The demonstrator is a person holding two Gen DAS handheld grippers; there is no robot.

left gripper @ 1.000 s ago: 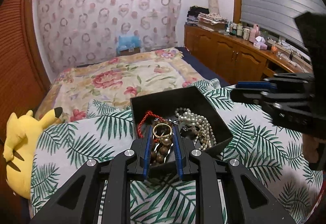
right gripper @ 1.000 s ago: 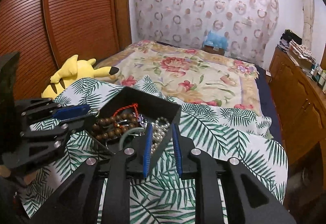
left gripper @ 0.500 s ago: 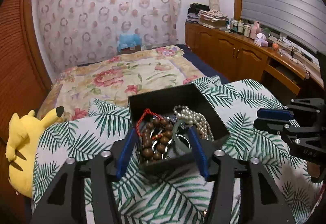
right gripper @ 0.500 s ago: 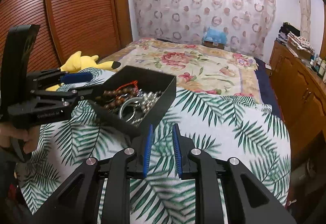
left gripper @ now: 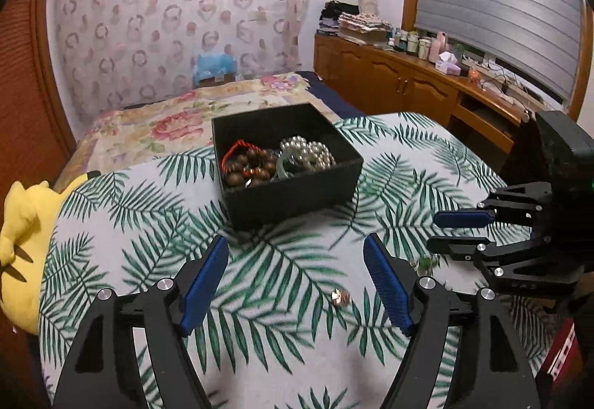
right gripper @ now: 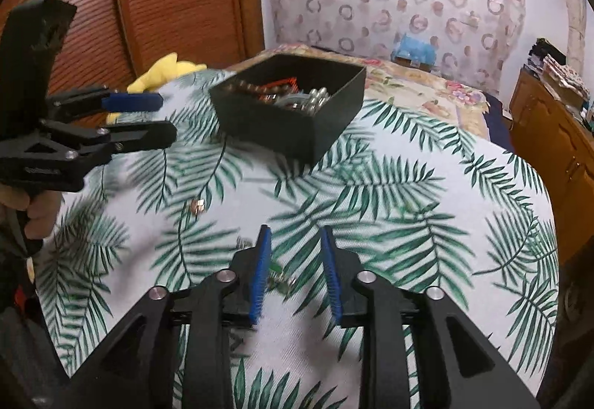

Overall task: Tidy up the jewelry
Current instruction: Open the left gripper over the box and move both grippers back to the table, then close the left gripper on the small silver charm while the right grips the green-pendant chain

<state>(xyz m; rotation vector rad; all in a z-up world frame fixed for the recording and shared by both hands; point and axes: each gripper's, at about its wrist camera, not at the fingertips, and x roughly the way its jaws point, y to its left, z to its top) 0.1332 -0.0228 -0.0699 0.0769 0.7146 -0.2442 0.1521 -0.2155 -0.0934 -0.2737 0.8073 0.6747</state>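
Observation:
A black open box [left gripper: 293, 193] sits on the palm-leaf cloth and holds a brown bead bracelet [left gripper: 245, 169], a pearl strand [left gripper: 310, 152] and a pale green bangle. It also shows in the right wrist view [right gripper: 297, 126]. A small gold ring [left gripper: 339, 296] lies loose on the cloth in front of my left gripper [left gripper: 297, 275], which is wide open and empty. The ring shows in the right wrist view too [right gripper: 197, 206]. A small green piece [right gripper: 279, 279] lies between the fingers of my right gripper [right gripper: 295, 268], which is part open and empty.
A yellow plush toy [left gripper: 22, 242] lies at the cloth's left edge. The cloth-covered surface [right gripper: 427, 204] drops off at its curved right edge. A flowered bed [left gripper: 178, 123] lies behind the box. A wooden cabinet [left gripper: 408, 89] with bottles runs along the right wall.
My left gripper let go of the gold bangle and beads over the box, opened wide and drew back. My right gripper also drew back from the box and opened a little.

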